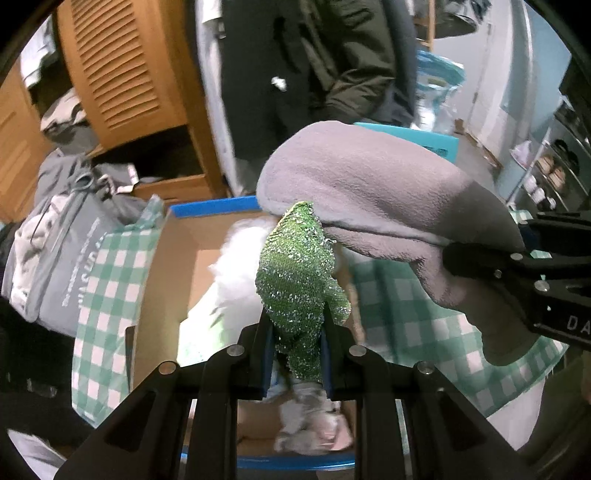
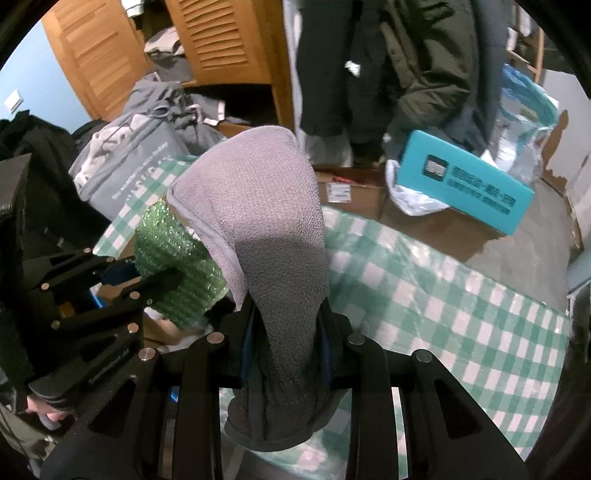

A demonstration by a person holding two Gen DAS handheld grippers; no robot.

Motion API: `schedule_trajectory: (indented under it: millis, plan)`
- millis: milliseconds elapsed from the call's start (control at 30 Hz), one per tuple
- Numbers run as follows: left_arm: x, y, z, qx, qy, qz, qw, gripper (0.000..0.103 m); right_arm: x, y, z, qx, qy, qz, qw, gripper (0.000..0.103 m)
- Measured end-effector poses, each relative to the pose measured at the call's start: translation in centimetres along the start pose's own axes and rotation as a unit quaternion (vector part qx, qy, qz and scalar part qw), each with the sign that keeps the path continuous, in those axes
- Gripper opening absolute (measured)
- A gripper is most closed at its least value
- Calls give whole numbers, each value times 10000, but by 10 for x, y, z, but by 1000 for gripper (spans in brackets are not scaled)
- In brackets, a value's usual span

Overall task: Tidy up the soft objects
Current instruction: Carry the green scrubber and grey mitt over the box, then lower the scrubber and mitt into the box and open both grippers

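Left gripper (image 1: 298, 354): jaws pinching a green, glittery mesh scouring cloth (image 1: 301, 280), held above an open brown cardboard box with blue-taped edges (image 1: 216, 207). Box contents: a white fluffy item (image 1: 236, 258) and a crumpled pale cloth (image 1: 314, 421). Right gripper (image 2: 287, 350): jaws pressed on a folded grey fleece cloth (image 2: 266, 221), which rises just beside the green one, over a green-and-white checked tablecloth (image 2: 443, 295). Beyond: a turquoise rectangular box (image 2: 465, 181), a grey printed bag (image 2: 125, 162) and louvred wooden doors (image 2: 221, 33).

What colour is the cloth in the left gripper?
Sparkly green scrubbing cloth, clearest in the left wrist view.
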State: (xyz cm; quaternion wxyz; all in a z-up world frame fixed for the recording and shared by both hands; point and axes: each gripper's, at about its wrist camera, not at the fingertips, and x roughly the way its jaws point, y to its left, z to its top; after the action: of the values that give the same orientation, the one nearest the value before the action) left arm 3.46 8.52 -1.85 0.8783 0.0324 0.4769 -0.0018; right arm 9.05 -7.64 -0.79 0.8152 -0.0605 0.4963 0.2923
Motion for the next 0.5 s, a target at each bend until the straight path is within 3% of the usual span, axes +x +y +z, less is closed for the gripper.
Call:
schedule_trajectory:
  millis: [500]
  plan:
    - [28, 70, -25, -536, 439, 546, 9961, 21, 48, 60, 19, -179, 324, 292, 9989, 26]
